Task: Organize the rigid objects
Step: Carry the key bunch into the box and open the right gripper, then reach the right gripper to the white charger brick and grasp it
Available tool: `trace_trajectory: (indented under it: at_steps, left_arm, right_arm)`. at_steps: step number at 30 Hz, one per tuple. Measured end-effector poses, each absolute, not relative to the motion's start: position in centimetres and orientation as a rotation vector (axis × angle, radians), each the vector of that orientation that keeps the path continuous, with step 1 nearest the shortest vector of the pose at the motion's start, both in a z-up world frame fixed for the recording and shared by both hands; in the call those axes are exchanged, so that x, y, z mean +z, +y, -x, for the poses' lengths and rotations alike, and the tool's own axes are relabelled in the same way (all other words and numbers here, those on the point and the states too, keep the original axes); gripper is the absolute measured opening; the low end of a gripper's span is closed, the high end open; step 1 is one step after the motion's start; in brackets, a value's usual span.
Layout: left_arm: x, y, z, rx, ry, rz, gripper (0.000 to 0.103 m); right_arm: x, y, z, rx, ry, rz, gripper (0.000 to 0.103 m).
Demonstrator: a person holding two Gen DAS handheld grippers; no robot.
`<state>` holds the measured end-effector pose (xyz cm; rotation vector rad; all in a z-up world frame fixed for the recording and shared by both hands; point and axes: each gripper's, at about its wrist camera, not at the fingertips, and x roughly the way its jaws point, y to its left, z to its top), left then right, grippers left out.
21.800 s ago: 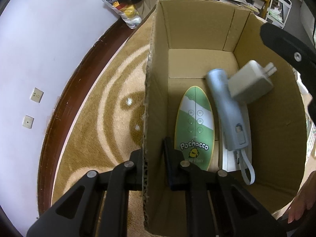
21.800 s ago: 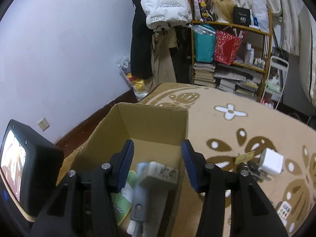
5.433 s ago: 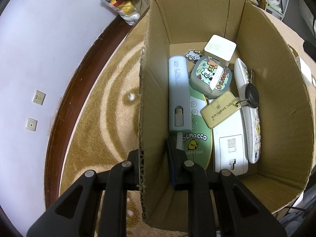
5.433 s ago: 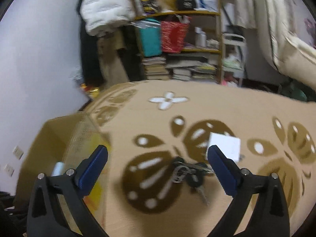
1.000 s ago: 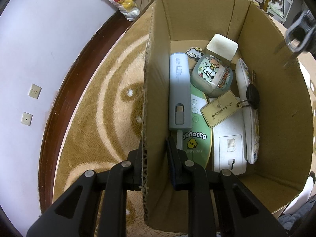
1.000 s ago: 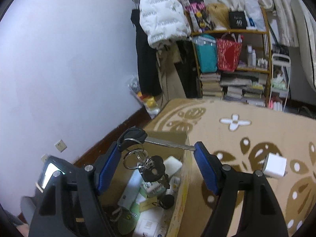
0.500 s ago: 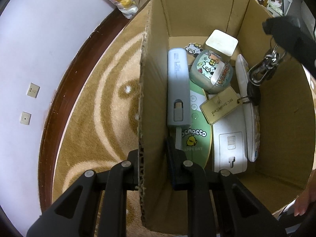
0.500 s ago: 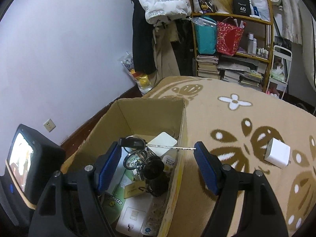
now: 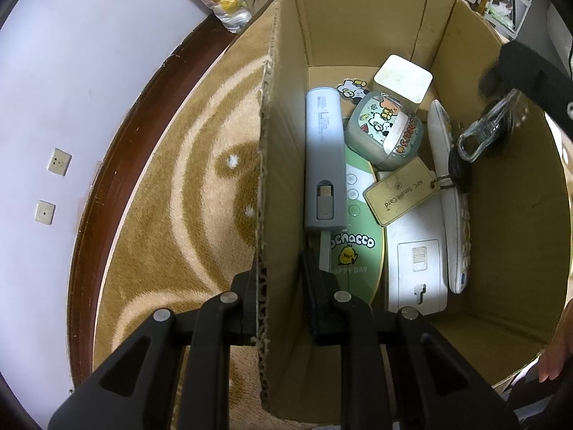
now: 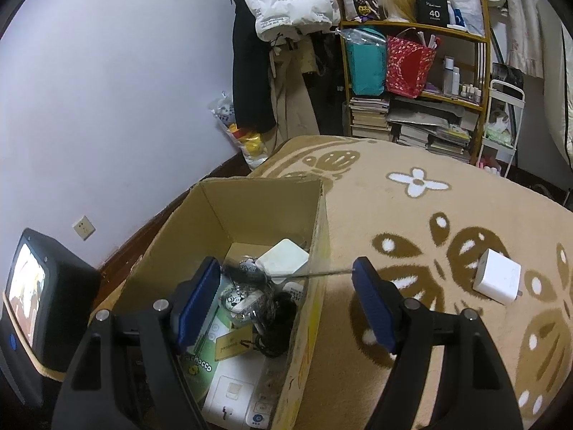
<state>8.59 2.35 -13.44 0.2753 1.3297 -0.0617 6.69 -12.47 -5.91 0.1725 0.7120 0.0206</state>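
Cardboard box (image 9: 358, 18) on patterned rug (image 9: 200, 165), open top. Left gripper (image 9: 281, 297) clamped on box's near-left wall, one finger outside, one inside.

Inside box, L to R: grey power bank (image 9: 324, 159) along left wall; green Pochacco remote (image 9: 356, 240) partly under it; cartoon-print case (image 9: 388, 130) w/ white square adapter (image 9: 403, 79) behind; tan NFC tag (image 9: 399, 190) on ring w/ black fob; white flat device (image 9: 417, 261); slim white remote (image 9: 453, 193) by right wall.

Right gripper (image 10: 286, 299) over box's right wall, jaws wide. Key bunch (image 10: 256, 279) spans them: long key blade end-to-end between pads, rings + fobs dangling into box. Blurred in left wrist view (image 9: 490, 130). Looks wedged betw. pads, not free.

White charger cube (image 10: 496, 281) on rug, well right of box. Shelf w/ books + bags (image 10: 412, 82) at back wall.
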Motion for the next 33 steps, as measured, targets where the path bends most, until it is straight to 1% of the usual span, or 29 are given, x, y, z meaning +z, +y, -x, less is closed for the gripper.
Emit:
trace_trajectory:
  at_steps: [9, 10, 11, 15, 16, 17, 25, 33]
  left_arm:
    - [-13.6, 2.1, -8.3, -0.061, 1.329, -0.280, 0.019]
    - [-13.6, 2.1, -8.4, -0.061, 1.329, -0.278, 0.019]
    - [-13.5, 2.1, -8.4, -0.061, 1.330, -0.276, 0.019]
    - [-13.5, 2.1, -8.4, -0.060, 1.330, -0.281, 0.019]
    - [-13.5, 2.0, -8.4, -0.059, 1.329, -0.286, 0.019]
    - [-13.5, 1.8, -8.4, -0.057, 1.327, -0.294, 0.019]
    - [-13.4, 1.5, -8.3, -0.059, 1.329, -0.293, 0.019]
    - [-13.3, 1.2, -8.3, -0.055, 1.326, -0.315, 0.020]
  right_arm:
    - [-4.8, -13.5, -6.4, 0.004, 0.672, -0.188, 0.080]
    - [-4.8, -13.6, -6.3, 0.000, 0.668, -0.186, 0.083]
    - [-4.7, -13.9, -6.3, -0.008, 0.664, -0.185, 0.089]
    - [-4.6, -15.3, -6.1, -0.050, 0.647, -0.209, 0.096]
    - [-4.6, -15.9, -6.1, -0.066, 0.646, -0.221, 0.100]
    - [-4.7, -16.4, -6.0, -0.079, 0.643, -0.229, 0.101]
    - [-5.2, -22.6, -5.6, -0.252, 0.628, -0.259, 0.102]
    - [-7.5, -28.6, -4.7, -0.398, 0.663, -0.308, 0.102]
